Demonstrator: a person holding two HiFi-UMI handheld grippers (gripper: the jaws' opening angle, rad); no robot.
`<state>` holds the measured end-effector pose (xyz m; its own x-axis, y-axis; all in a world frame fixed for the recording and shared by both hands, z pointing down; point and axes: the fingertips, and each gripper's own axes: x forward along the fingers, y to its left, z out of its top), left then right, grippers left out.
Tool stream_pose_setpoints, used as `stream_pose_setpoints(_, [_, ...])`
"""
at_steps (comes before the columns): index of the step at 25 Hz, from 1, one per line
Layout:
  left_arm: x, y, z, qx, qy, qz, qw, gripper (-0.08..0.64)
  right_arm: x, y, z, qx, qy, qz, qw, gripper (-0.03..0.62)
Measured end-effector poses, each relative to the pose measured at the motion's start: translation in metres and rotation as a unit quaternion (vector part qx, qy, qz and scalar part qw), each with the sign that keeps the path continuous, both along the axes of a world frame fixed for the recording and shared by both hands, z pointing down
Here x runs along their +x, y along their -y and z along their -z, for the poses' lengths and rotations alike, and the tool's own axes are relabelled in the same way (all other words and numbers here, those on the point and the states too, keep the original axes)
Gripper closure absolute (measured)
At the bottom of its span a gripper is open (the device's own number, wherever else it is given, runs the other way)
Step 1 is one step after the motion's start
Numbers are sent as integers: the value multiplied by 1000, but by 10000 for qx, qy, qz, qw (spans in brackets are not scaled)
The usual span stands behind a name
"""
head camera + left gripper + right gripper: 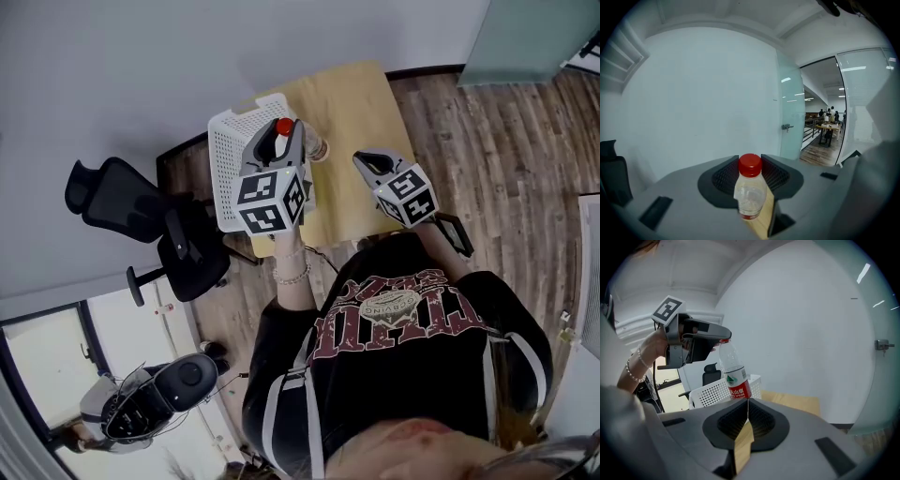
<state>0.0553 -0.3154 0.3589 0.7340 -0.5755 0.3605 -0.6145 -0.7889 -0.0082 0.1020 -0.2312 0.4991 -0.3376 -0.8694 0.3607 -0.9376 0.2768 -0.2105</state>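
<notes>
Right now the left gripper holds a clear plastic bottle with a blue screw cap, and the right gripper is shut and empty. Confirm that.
Wrong in one respect: the cap is red, not blue, as the left gripper view shows. The left gripper does hold the clear plastic bottle, and the right gripper is shut and empty.

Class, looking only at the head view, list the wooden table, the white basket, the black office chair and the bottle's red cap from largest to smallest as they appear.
1. wooden table
2. black office chair and white basket: too alike to rank, and the chair sits farther from the camera
3. red cap
</notes>
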Motion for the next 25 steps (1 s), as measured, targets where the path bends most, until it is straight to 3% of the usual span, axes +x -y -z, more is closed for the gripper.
stream_pose_setpoints(14, [19, -8, -75, -635, 81, -129, 9979, 368, 16, -19, -11, -203, -151, -320, 9992, 574])
stream_pose_setpoints(25, [46, -18, -135, -877, 274, -242, 9955, 368, 43, -33, -18, -349, -229, -652, 9970, 574])
